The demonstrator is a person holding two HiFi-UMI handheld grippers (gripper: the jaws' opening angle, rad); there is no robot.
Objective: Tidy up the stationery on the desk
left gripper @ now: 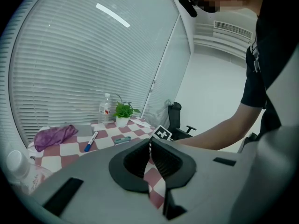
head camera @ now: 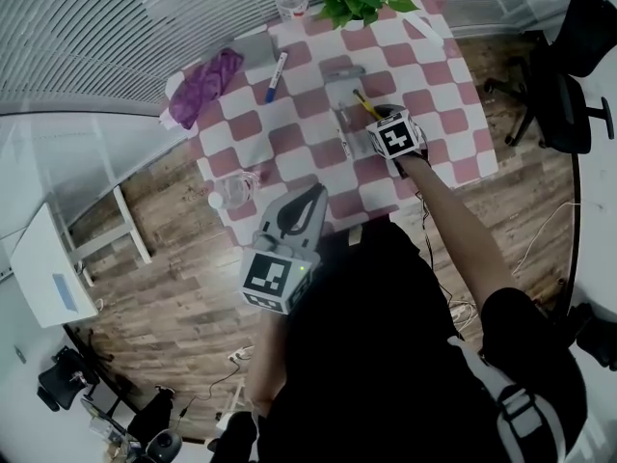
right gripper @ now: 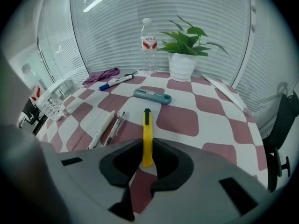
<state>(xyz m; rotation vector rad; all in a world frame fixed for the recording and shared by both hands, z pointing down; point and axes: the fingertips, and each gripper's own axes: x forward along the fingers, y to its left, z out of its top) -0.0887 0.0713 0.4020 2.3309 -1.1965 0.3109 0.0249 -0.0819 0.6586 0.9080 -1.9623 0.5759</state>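
Note:
My right gripper (right gripper: 146, 147) is shut on a yellow utility knife (right gripper: 147, 136) that points forward along the jaws, just above the checkered table (right gripper: 182, 120). In the head view this gripper (head camera: 374, 122) hangs over the table's middle with the knife (head camera: 365, 104) sticking out. Two pens (right gripper: 108, 126) lie left of the knife, a teal cutter (right gripper: 153, 95) beyond it, and a blue marker (right gripper: 114, 82) farther back. My left gripper (head camera: 312, 197) hovers at the table's near edge, shut and empty. In its own view the left gripper (left gripper: 150, 144) shows nothing between its jaws.
At the back stand a potted plant (right gripper: 184, 50) and a water bottle (right gripper: 147, 43), with a purple cloth (right gripper: 102, 74) on the left. A clear mesh holder (right gripper: 52, 104) sits at the left edge. An office chair (head camera: 564, 85) stands to the right of the table.

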